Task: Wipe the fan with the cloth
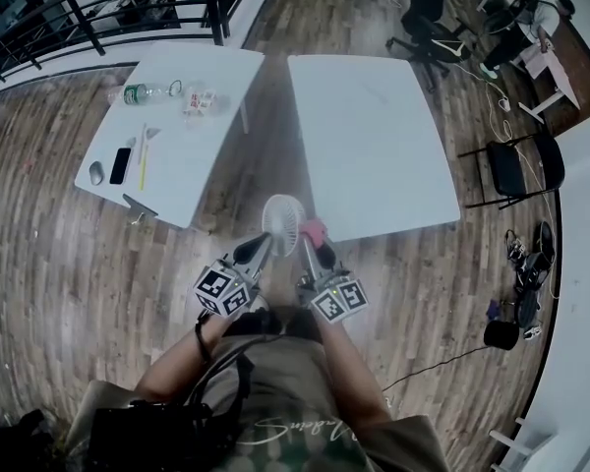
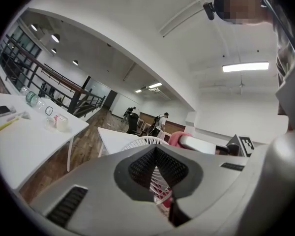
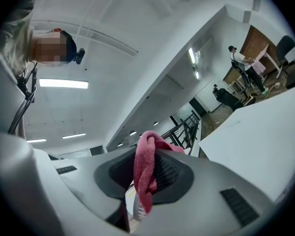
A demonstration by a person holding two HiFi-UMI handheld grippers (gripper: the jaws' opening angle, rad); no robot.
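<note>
In the head view I hold a small white fan (image 1: 283, 222) up in front of me, above the wooden floor. My left gripper (image 1: 264, 249) is shut on the fan's lower part. In the left gripper view its white grille (image 2: 143, 142) rises behind the closed jaws of the left gripper (image 2: 157, 173). My right gripper (image 1: 311, 252) is shut on a pink cloth (image 1: 316, 230), which sits right beside the fan's right edge. In the right gripper view the cloth (image 3: 146, 166) hangs folded between the pads of the right gripper (image 3: 145, 178). The cloth (image 2: 178, 138) also shows beyond the fan.
Two white tables stand ahead. The left table (image 1: 211, 96) carries a bottle (image 1: 138, 93), a phone (image 1: 121, 165), a mouse and a pen; the right table (image 1: 374, 136) is bare. A black chair (image 1: 516, 170) and cables lie at the right. A dark railing (image 1: 88, 18) runs at the top left.
</note>
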